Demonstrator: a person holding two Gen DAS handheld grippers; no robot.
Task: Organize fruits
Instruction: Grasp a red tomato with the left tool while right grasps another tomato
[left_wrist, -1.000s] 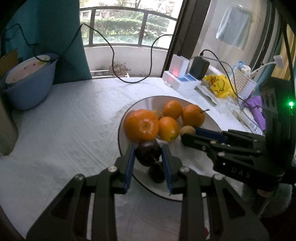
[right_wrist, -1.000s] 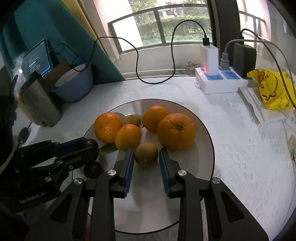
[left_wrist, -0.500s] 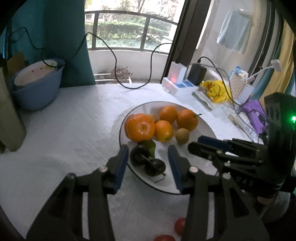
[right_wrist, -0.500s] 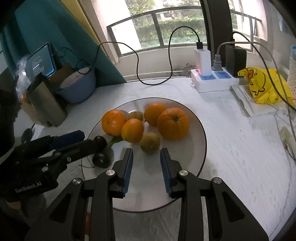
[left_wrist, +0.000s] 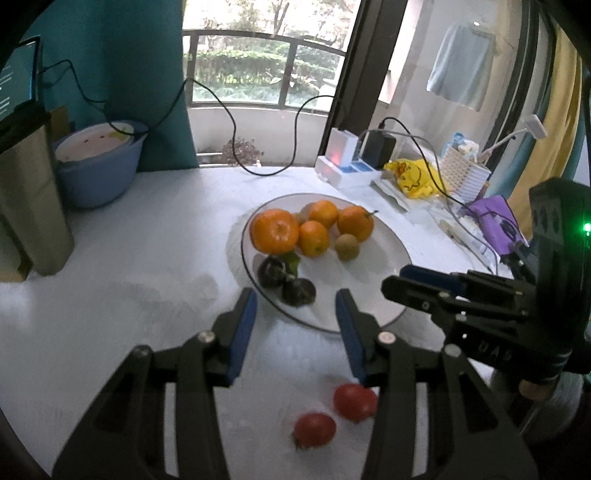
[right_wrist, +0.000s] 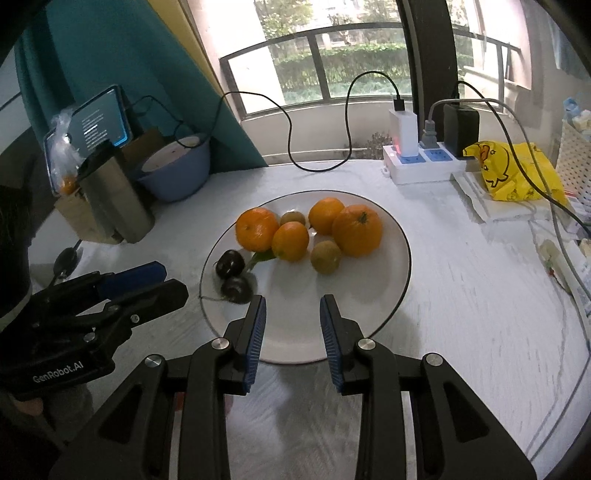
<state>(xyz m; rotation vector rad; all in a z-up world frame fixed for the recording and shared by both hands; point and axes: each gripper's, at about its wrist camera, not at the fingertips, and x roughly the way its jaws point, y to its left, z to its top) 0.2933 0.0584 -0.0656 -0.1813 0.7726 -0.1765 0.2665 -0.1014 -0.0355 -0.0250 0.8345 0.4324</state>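
Note:
A white plate (right_wrist: 373, 306) holds several oranges (right_wrist: 356, 230), two kiwis (right_wrist: 325, 257) and two dark purple fruits (right_wrist: 236, 290). It also shows in the left wrist view (left_wrist: 373, 280), with the dark fruits (left_wrist: 299, 291) at its near edge. Two red fruits (left_wrist: 314, 430) lie on the table in front of the plate. My left gripper (left_wrist: 295, 306) is open and empty, held above the plate's near edge. My right gripper (right_wrist: 291, 310) is open and empty, over the plate's near rim.
A blue bowl (right_wrist: 177, 173), a steel cup (right_wrist: 114, 195) and a tablet (right_wrist: 92, 129) stand at the left. A power strip with chargers (right_wrist: 421, 162), a yellow bag (right_wrist: 509, 173) and cables sit at the right. The table has a white cloth.
My left gripper let go of the dark fruit, opened and drew back from the plate. My right gripper opened around the kiwi and pulled back too. The red fruits came into view.

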